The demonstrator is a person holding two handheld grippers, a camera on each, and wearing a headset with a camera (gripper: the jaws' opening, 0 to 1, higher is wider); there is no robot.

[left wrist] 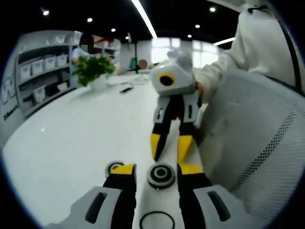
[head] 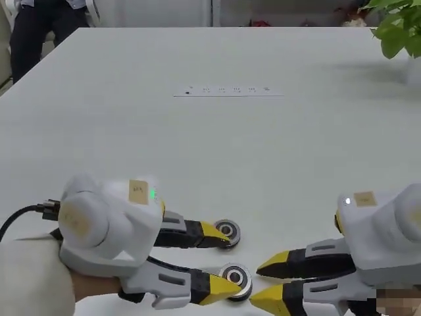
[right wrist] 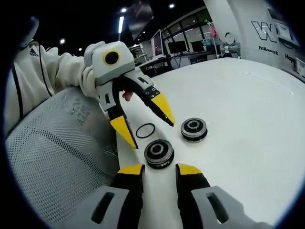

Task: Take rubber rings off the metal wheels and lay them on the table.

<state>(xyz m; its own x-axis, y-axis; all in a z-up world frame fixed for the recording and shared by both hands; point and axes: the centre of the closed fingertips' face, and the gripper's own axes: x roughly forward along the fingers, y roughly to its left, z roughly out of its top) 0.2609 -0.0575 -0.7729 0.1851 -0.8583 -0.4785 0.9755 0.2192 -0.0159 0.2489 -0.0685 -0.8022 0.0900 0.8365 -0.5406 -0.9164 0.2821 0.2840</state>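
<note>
the near wheel (head: pixel 235 278) lies flat on the table (head: pixel 276 164) with its axle up, so it has no long side to line up with and its rim can be pinched from any direction. the left claw (head: pixel 231 263) is released, its jaws spread wide. in the left gripper view the near wheel (left wrist: pixel 160 175) sits straight ahead between the two yellow tips, close to both. the right claw (head: pixel 256 282) is also released and carries nothing. it faces the near wheel from the opposite side, and in the right gripper view the near wheel (right wrist: pixel 158 153) lies just beyond its tips. both claws are close, but the left looks better placed, since it straddles the wheel.

the far wheel (head: pixel 227 230) lies just past the near wheel, apart from it. a loose rubber ring (right wrist: pixel 145 130) lies flat on the table beside the near wheel, on the left claw's side.

i cannot tell whether either wheel has a ring on its rim; the rims are dark and small. in the head view the left claw's lower jaw covers part of the near wheel. in the left gripper view a jaw hides most of the far wheel (left wrist: pixel 113 167).
</note>
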